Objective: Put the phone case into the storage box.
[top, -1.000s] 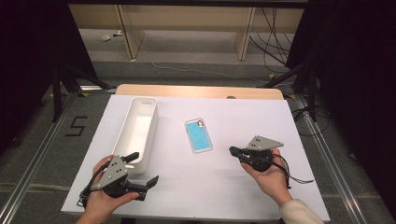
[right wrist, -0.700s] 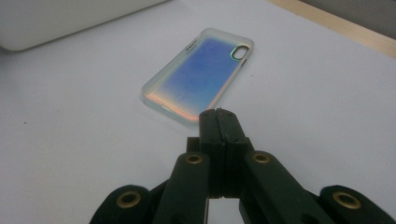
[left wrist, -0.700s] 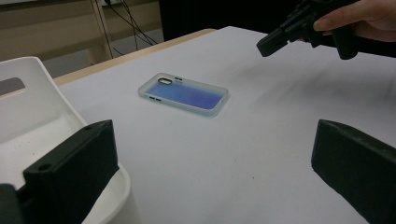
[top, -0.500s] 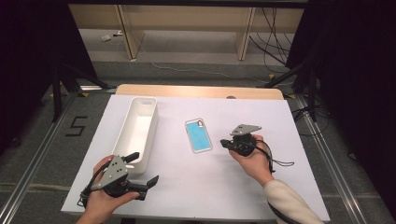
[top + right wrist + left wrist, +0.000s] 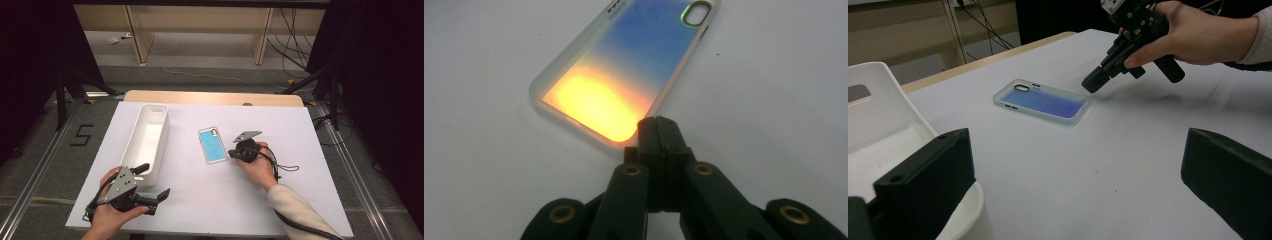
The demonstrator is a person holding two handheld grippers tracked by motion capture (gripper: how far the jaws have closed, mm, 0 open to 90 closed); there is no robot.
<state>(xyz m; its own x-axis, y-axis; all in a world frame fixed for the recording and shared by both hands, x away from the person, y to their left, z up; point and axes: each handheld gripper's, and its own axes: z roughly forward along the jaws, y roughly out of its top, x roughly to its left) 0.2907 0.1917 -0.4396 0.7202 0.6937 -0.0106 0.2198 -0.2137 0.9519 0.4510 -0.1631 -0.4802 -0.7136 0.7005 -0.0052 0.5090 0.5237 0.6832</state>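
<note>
- The phone case (image 5: 212, 145), clear-rimmed with a blue tinted back, lies flat on the white table (image 5: 300, 200), just right of the long white bin (image 5: 147, 140) and apart from it.
- The right gripper (image 5: 231, 153) has its jaws pressed together with nothing between them. Its tip sits at the case's near right corner; in the right gripper view (image 5: 659, 125) it meets or nearly meets the rim there, and I cannot tell for sure that it touches.
- Seen from the left gripper view, that same tip (image 5: 1093, 82) slants down towards the corner of the case (image 5: 1040, 100), very low over the table.
- The left gripper (image 5: 152, 182) rests near the table's front edge, beside the near end of the bin, its jaws spread wide and holding nothing; in its own view they frame the bin's rounded end (image 5: 878, 130) on one side and bare table on the other.
- Judgement of the step: this looks like the approach to the case, most likely to nudge or pry it with a closed tip, since shut jaws cannot pinch it.
- The next move, as I judge it, calls for either a gentle sideways push, keeping the tip low against the rim so it does not ride over the top, or opening the jaws first if a lift is meant.
- The case is thin and flat, so it may slide away rather than lift.
</note>
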